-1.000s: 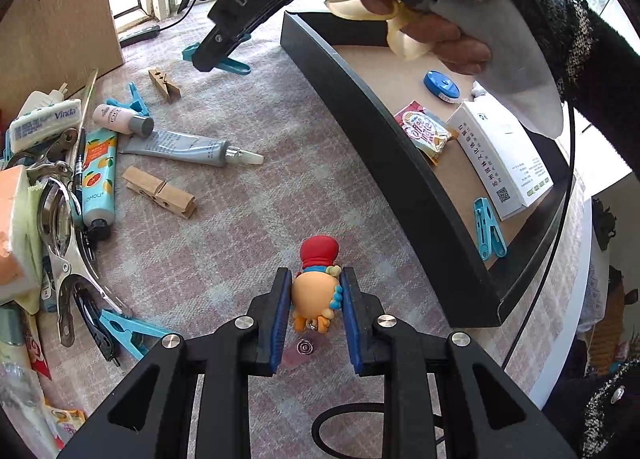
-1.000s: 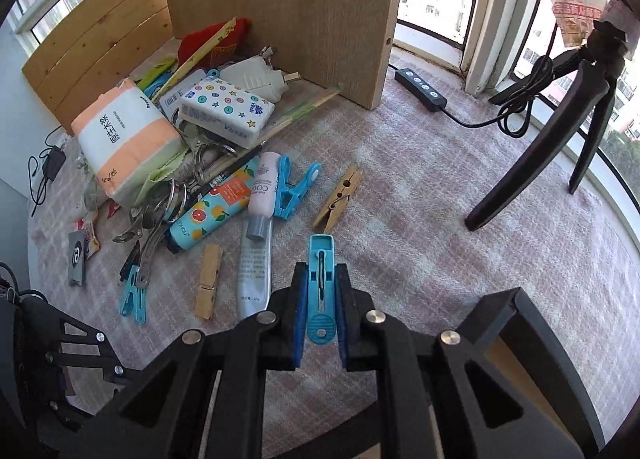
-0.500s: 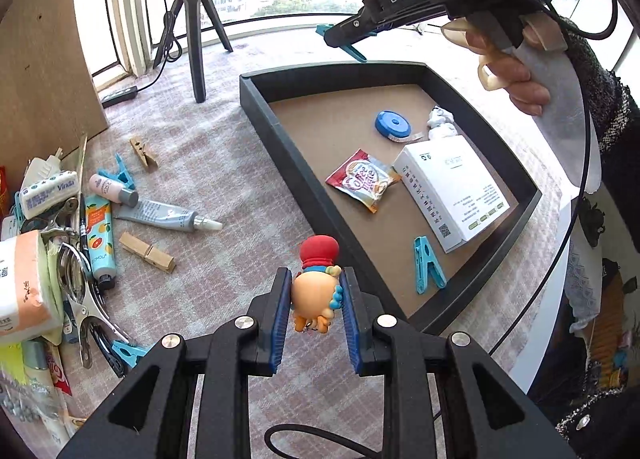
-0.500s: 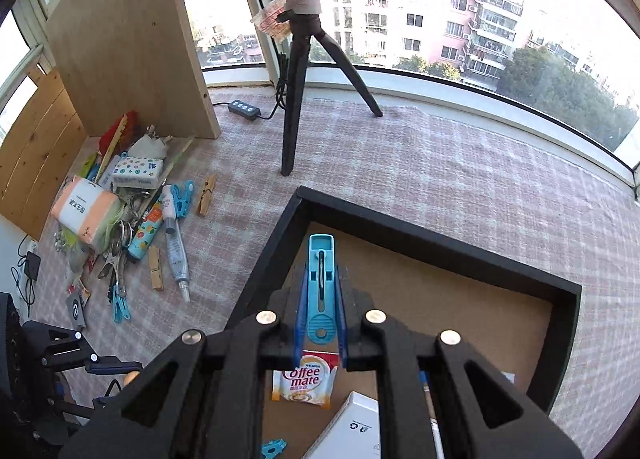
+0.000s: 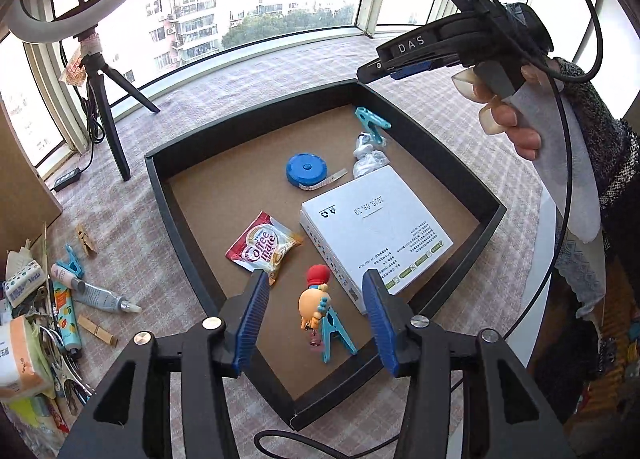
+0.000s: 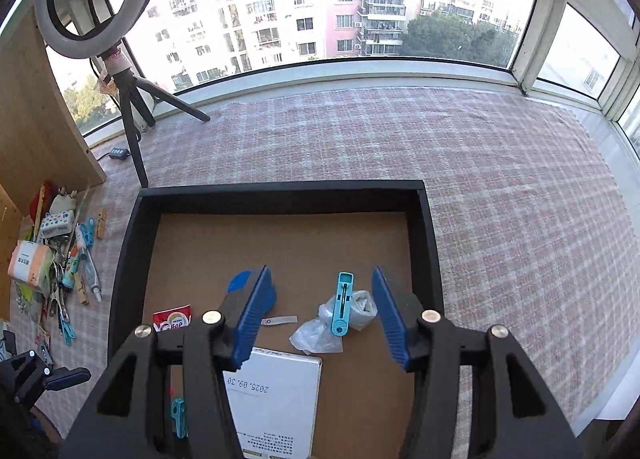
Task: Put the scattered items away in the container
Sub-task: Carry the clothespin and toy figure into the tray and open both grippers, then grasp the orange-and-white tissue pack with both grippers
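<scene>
my left gripper (image 5: 314, 319) hangs over the near corner of the tray (image 5: 160, 195), jaws opening, and the toy (image 5: 314, 301) sits between the pads without either one pressing on it, so i read it as let go; it is over or on the tray floor, just above a blue clip (image 5: 334, 333), with its long axis running away from me, red cap on the far end. my right gripper (image 6: 320, 315) is the same story over the far half of the tray: jaws opening, the blue peg (image 6: 343, 305) in the gap but touching neither pad, lying across a crumpled bag (image 6: 320, 333), long axis pointing away along the fingers. so both loads are in the tray, next to the white box (image 5: 376, 231), the sachet (image 5: 262, 247) and the tape measure (image 5: 306, 169). what i judge comes next turns on the pile (image 5: 44, 307) left on the cloth: it lies well off to the left of the tray, outside its left wall, and my left gripper is the nearer one. the tube (image 5: 106, 297) and the wooden pegs (image 5: 98, 331) at its edge lie closest. farther off stands the tripod (image 5: 106, 111) by the window.
</scene>
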